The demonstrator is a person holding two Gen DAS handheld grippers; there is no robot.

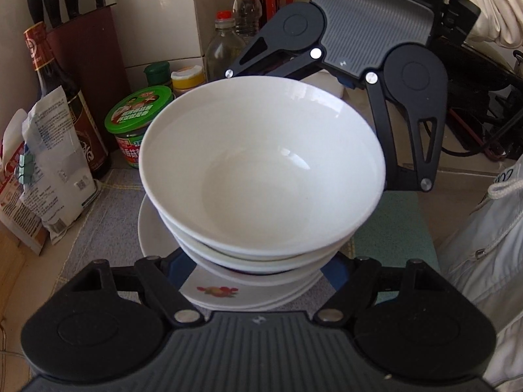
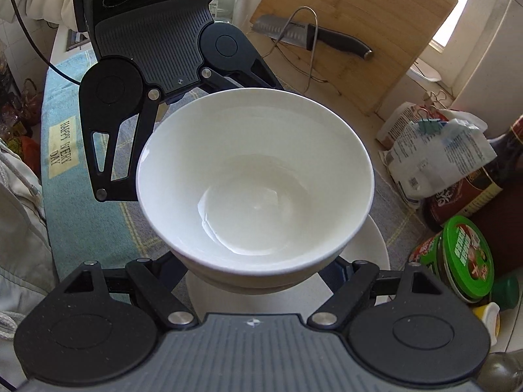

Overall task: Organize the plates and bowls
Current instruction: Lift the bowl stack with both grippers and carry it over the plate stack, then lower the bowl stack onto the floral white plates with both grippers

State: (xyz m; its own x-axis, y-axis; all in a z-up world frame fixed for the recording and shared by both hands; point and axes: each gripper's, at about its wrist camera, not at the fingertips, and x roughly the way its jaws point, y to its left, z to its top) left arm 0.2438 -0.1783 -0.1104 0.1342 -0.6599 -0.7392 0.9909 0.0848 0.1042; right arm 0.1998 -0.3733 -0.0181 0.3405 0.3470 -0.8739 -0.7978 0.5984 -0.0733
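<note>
Several white bowls (image 1: 261,170) are nested in a stack, the top one empty (image 2: 255,179). Directly under them lie white plates (image 1: 228,294), one with a red fruit print; their edge shows (image 2: 376,248) in the right wrist view. My left gripper (image 1: 258,261) closes on the lower part of the bowl stack from the near side, blue fingers (image 1: 175,266) at either flank. My right gripper (image 2: 258,274) clasps the same stack from the opposite side. All fingertips are hidden beneath the bowls. I cannot tell whether the plates rest on the mat.
Crowding the left are a knife block (image 1: 88,49), a dark sauce bottle (image 1: 62,98), a green-lidded jar (image 1: 137,114), paper bags (image 1: 55,163) and bottles (image 1: 242,9). A cutting board (image 2: 359,32) holds a knife (image 2: 313,36). A blue towel (image 2: 65,130) and grey mat (image 1: 104,228) cover the counter.
</note>
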